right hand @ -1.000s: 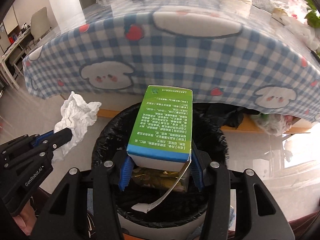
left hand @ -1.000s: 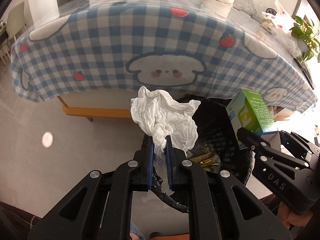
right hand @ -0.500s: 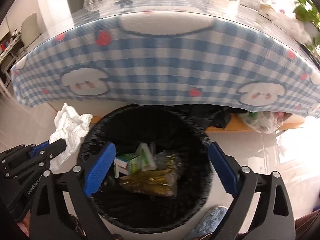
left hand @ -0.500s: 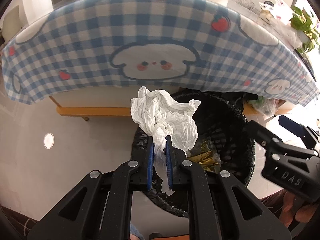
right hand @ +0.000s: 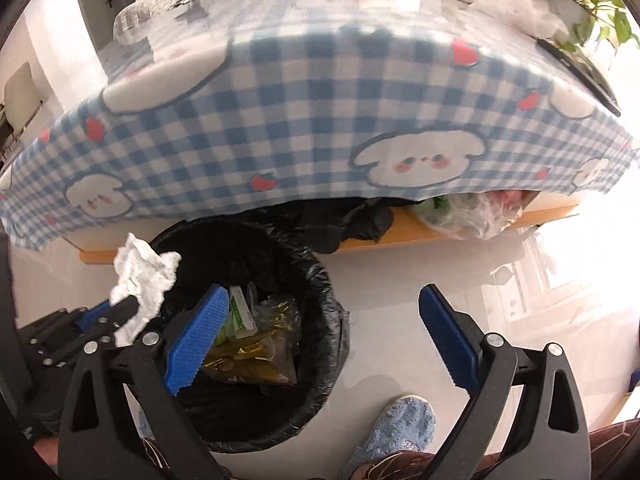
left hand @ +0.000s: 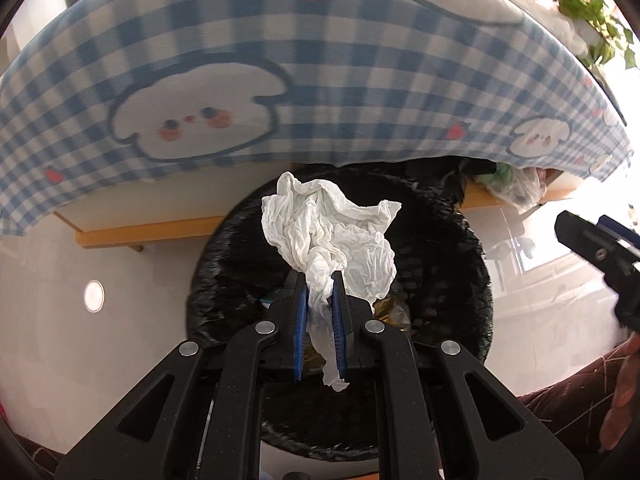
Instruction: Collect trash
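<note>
We've got the left gripper (left hand: 319, 280) clamped on the crumpled tissue (left hand: 334, 236), hanging right over the bin (right hand: 320, 276) mouth, so it's a straight drop. Right gripper (right hand: 320, 338) is wide open w/ nothing in it, off the bin's right edge.

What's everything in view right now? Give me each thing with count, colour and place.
crumpled tissue: one, white, pinched in the left gripper over the bin
trash bin: one, black liner, on the floor by the table
green carton: one, inside the bin
gold wrappers: yellow-gold, inside the bin
tablecloth: one, blue-white check
potted plant: one, green, on the table
slipper: one, blue, on the floor
left gripper: shut
right gripper: open, empty
</note>
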